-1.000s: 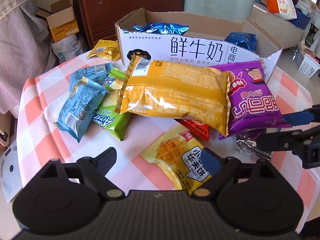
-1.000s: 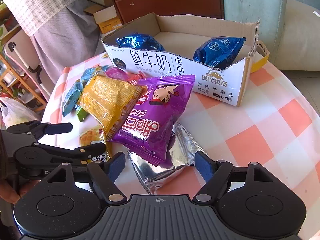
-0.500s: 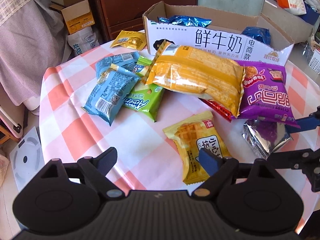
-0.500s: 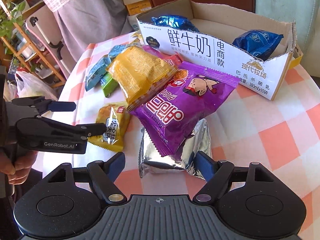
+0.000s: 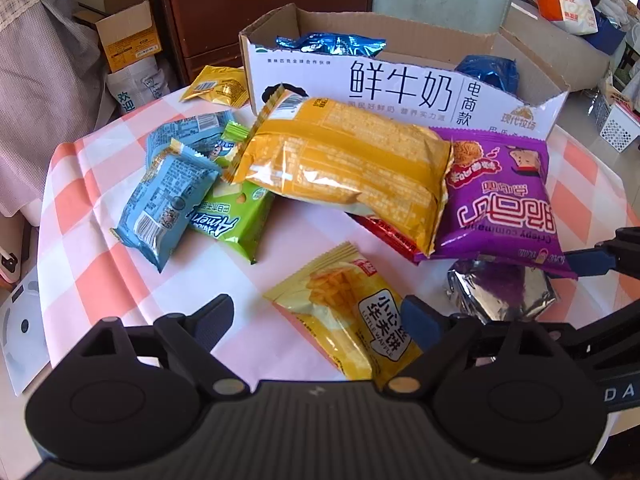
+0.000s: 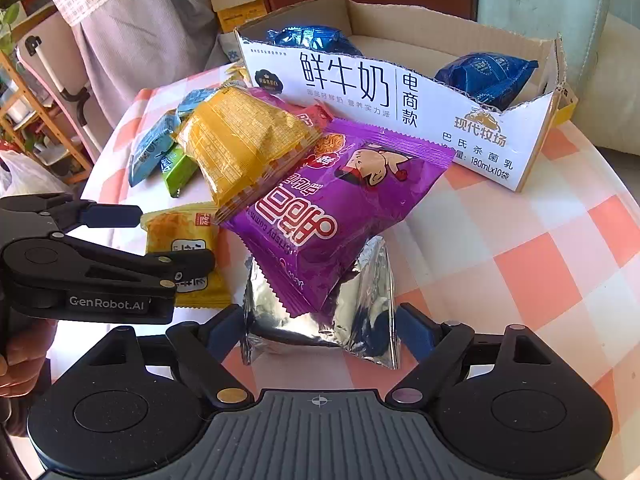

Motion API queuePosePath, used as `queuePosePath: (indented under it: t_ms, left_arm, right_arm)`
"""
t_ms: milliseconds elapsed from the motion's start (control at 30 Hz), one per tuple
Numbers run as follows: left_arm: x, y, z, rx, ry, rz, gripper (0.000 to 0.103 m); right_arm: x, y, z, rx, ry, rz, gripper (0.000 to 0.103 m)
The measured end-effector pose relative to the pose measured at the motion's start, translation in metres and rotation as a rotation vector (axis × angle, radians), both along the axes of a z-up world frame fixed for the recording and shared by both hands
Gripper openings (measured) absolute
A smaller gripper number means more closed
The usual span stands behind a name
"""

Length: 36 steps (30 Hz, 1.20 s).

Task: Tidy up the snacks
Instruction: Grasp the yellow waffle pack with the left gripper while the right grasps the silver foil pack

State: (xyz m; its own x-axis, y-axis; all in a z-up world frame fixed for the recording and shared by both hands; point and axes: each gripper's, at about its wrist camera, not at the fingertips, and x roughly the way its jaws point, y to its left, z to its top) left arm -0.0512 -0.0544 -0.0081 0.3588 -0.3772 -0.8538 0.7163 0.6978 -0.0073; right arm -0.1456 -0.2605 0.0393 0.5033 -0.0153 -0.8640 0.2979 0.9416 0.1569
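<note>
Cluttered living room, round tabletop (image 6: 520, 264) under a pink-and-white check cloth, snacks piled all over it.

Nearest the right gripper (image 6: 318, 330) is a silver foil packet (image 6: 320, 320), sitting right between the jaws. They've just been opening, and they stand apart on either side of it with no squeeze on the foil that I can see. The purple crisp bag (image 6: 340, 208) lies on top of the foil packet's far end, so lifting the foil will probably drag or flip the purple one, and the big orange bag (image 6: 244, 148) leaning on that could slide too. Foil is slippery, so a shallow pinch might just pop off.

The left gripper (image 5: 316, 318) has its jaws wide apart and empty, with the yellow waffle packet (image 5: 344, 316) partly between them. The two grippers are close together, so a sideways swing could knock them.

Farther out, the milk carton box (image 6: 400, 96) already holds two blue packets (image 6: 486, 76). Its torn front wall stands higher than the pile, so anything carried needs to clear that edge. Open cloth lies to the right of the right jaws; the table rim there is near.
</note>
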Motion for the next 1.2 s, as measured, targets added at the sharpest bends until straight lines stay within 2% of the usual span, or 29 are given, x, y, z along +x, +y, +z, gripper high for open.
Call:
queuePosePath:
  t_ms: [200,367,500,567,767,833,900,1200]
  left_arm:
    - [0.000,0.004,0.005,-0.049,0.036,-0.008,0.090]
    - [0.003,-0.004,-0.006,-0.023,0.044,0.020,0.091]
    - [-0.004,-0.008,-0.009,0.016,-0.010,0.013,0.090]
    - [-0.004,-0.006,-0.008,0.015,0.000,0.018,0.089]
    - [-0.009,-0.001,-0.003,0.011,-0.003,0.006,0.069]
    - [-0.011,0.000,-0.001,0.009,-0.009,-0.009,0.055]
    - [-0.012,0.002,0.000,0.007,-0.008,-0.017,0.049]
    - [-0.013,0.013,0.003,0.015,0.003,-0.001,0.046]
  right_arm:
    - [0.003,0.004,0.000,-0.021,-0.001,0.022,0.088]
    - [0.006,0.007,-0.002,-0.055,0.001,0.031,0.089]
    - [0.007,0.008,-0.009,-0.086,0.012,0.040,0.089]
    - [0.007,0.008,-0.011,-0.085,0.011,0.038,0.089]
    - [0.005,0.011,-0.008,-0.093,0.001,0.068,0.081]
    - [0.004,0.013,-0.007,-0.087,-0.001,0.081,0.079]
    - [0.003,0.015,-0.006,-0.082,-0.001,0.097,0.078]
    - [0.000,0.032,-0.002,-0.025,0.023,0.172,0.075]
